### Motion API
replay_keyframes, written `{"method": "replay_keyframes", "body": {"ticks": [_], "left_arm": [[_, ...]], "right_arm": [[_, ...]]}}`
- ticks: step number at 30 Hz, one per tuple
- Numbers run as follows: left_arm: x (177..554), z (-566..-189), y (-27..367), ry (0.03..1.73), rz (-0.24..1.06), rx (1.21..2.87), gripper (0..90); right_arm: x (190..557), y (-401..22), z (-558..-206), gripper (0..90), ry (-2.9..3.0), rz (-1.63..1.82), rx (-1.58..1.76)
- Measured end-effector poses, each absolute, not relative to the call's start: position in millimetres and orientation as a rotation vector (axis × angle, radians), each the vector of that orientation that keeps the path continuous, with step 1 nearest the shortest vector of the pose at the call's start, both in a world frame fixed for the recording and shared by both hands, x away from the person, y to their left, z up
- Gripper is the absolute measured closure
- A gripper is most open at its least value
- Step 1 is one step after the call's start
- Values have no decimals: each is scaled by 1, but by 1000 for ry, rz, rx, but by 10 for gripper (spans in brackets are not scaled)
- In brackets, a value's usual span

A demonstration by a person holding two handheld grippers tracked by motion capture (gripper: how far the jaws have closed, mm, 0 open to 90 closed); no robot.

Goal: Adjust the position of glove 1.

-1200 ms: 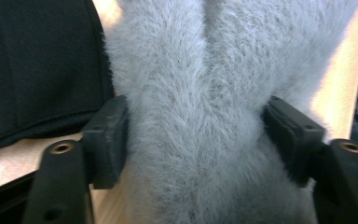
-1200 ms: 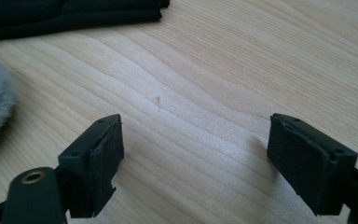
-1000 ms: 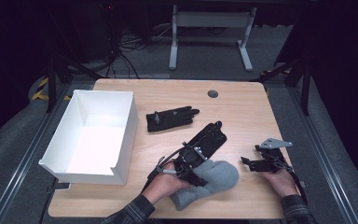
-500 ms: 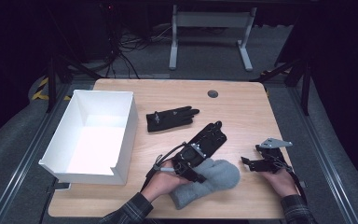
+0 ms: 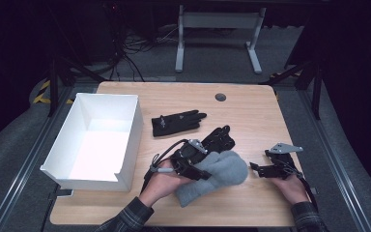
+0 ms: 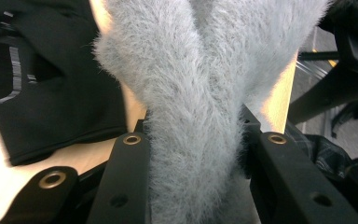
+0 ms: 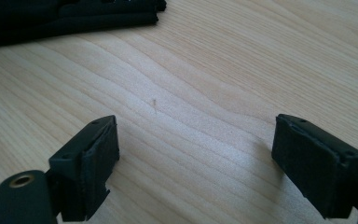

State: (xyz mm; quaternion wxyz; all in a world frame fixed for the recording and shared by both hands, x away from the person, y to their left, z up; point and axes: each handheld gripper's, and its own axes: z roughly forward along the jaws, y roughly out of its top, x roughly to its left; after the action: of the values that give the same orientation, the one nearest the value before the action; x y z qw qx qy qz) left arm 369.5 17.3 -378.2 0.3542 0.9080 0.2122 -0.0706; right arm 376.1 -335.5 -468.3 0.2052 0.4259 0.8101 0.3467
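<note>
A fuzzy grey mitten [image 5: 217,175] lies near the table's front, partly over a black glove [image 5: 221,139]. My left gripper [image 5: 196,166] is shut on the mitten's cuff end. Its jaws have just been closing, with the mitten [image 6: 200,84] pinched between them and bunching above the left gripper [image 6: 196,140]. Beside it lies the black glove [image 6: 51,107]. My right gripper [image 5: 257,169] rests at the front right, apart from the mitten. That right gripper [image 7: 196,154] stands open over bare wood. A second black glove [image 5: 178,122] lies flat mid-table.
An open white box [image 5: 131,130] stands at the table's left. A round dark grommet [image 5: 220,97] sits near the far edge. Black glove fabric [image 7: 65,16] lies beyond the right jaws. Bare wood spreads at the far right of the table [image 5: 265,121].
The left gripper has closed on the grey mitten and risen a little, pulling the mitten up and bunching it. The right gripper has stayed where it was.
</note>
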Motion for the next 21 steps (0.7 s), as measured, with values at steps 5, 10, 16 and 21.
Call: {"method": "replay_keyframes", "body": {"ticks": [5,10,16,21], "left_arm": [[373,-363,27,572,-166,2333,682],[375,-345,37,610,-123,2309,682],[377,-320,50,636,-72,2285,682],[380,-300,62,654,-45,2274,681]], "right_arm": [[376,-336,-468,151,2258,966,1188],[376,-335,-468,150,2258,967,1189],[376,-336,-468,150,2258,966,1189],[376,-336,-468,150,2258,966,1189]]}}
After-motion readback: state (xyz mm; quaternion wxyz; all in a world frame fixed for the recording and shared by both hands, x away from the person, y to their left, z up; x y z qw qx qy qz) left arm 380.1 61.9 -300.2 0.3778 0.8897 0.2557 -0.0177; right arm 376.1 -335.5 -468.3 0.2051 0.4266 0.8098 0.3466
